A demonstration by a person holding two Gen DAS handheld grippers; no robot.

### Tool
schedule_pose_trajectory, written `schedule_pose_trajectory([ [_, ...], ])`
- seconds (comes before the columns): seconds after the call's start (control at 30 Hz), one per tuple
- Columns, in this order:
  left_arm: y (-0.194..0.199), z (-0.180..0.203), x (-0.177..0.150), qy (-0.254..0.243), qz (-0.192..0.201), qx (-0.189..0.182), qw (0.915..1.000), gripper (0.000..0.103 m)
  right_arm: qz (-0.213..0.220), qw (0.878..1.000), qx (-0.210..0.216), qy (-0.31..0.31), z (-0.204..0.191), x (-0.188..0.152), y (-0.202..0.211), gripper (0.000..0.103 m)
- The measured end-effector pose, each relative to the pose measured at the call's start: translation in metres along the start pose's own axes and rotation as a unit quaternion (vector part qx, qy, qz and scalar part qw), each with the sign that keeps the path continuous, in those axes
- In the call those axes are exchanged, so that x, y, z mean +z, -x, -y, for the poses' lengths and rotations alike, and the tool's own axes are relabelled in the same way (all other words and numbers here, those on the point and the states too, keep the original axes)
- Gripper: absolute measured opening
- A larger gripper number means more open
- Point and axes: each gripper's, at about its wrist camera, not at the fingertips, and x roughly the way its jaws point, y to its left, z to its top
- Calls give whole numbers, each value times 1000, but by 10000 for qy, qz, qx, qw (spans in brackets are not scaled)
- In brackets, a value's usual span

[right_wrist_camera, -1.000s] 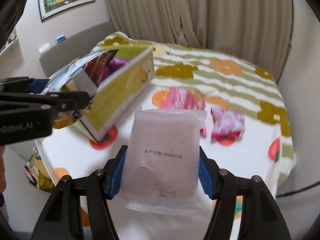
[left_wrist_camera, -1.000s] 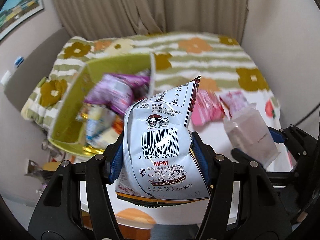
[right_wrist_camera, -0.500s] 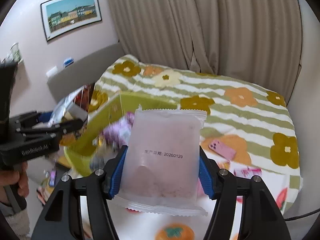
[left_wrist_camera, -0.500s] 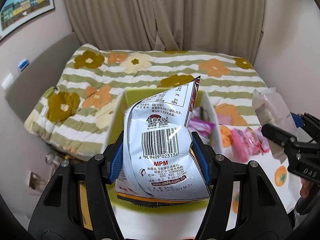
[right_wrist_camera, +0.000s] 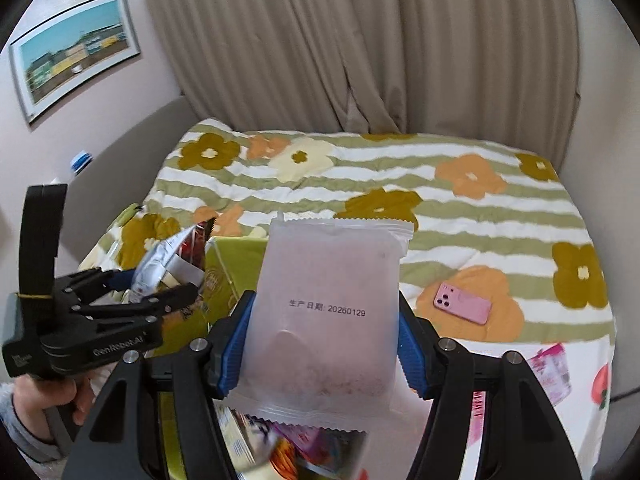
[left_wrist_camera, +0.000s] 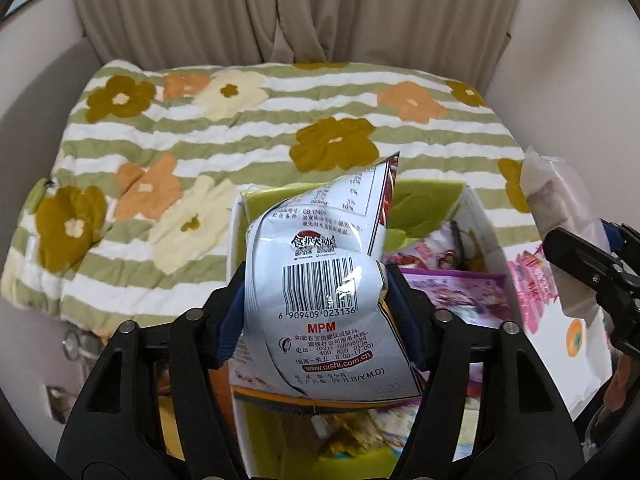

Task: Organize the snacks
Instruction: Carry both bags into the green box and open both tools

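1. Foil-backed and puffy, the silver snack bag (left_wrist_camera: 320, 300) looks light and crinkly. It is pinched at its lower middle between the pads of the left tongs (left_wrist_camera: 316, 320), standing upright over the green box (left_wrist_camera: 432, 192). The glossy film looks slippery, so a hold across the flat waist, as here, seems safer than one at the sealed edges.

2. Frosted and translucent, the pale packet (right_wrist_camera: 326, 312) sits clamped between the blue pads of the right tongs (right_wrist_camera: 322, 340), gripped at both side edges about halfway up. It appears thin and soft, with crumbly pink contents low inside, so a hard squeeze could crush them.

3. Both tongs are pressed onto their packets, neither spread.

4. The box holds purple and pink wrappers (left_wrist_camera: 456, 292) and sits on the white bench (left_wrist_camera: 560, 360) beside the flowered bed (left_wrist_camera: 200, 128).

5. Pose: the left tongs point forward and slightly down, directly above the box opening. The right tongs are level beside them, to the right, with the box edge below and to their left; the person's left hand (right_wrist_camera: 44, 396) grips the handle low in the right wrist view.

6. A pink phone (right_wrist_camera: 462, 303) lies on the bed, well apart from the snacks.
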Motion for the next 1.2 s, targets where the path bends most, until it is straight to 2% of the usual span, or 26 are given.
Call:
schedule_pose_trajectory([
  [0.03, -7, -2, 2, -106, -14, 77, 9999, 91, -40, 10000, -35, -46, -1, 1, -5, 60],
  [0.07, -11, -3, 3, -185, 29, 158, 9997, 99, -76, 9999, -66, -85, -3, 1, -9, 60],
  [0.13, -14, -7, 2, -296, 95, 102, 9995, 99, -146, 9997, -123, -128, -6, 2, -17, 60],
  [0.27, -18, -18, -5, -235, -29, 77, 9997, 99, -279, 9993, -169, -168, -10, 4, -30, 60],
  [0.47, -6, -35, -22, 157, -96, 94, 9998, 99, -434, 9990, 56, -79, -14, 8, -44, 60],
  [0.6, 1, -39, -27, 225, -84, 146, 9996, 99, -569, 9980, 257, -64, -16, 15, -56, 60],
  [0.77, 0, -36, -31, 248, -133, 223, 9994, 99, -668, 9972, 282, -161, -19, 16, -75, 61],
  [0.83, 0, -34, -36, 255, -166, 229, 9993, 99, -630, 9971, 382, -191, -20, 15, -78, 68],
  [0.9, -1, -33, -40, 266, -210, 212, 9992, 99, -555, 9977, 377, -127, -21, 13, -74, 96],
  [1.2, 9, -24, -51, 233, -197, 153, 9994, 99, -605, 9978, 224, -116, -18, -5, -60, 98],
])
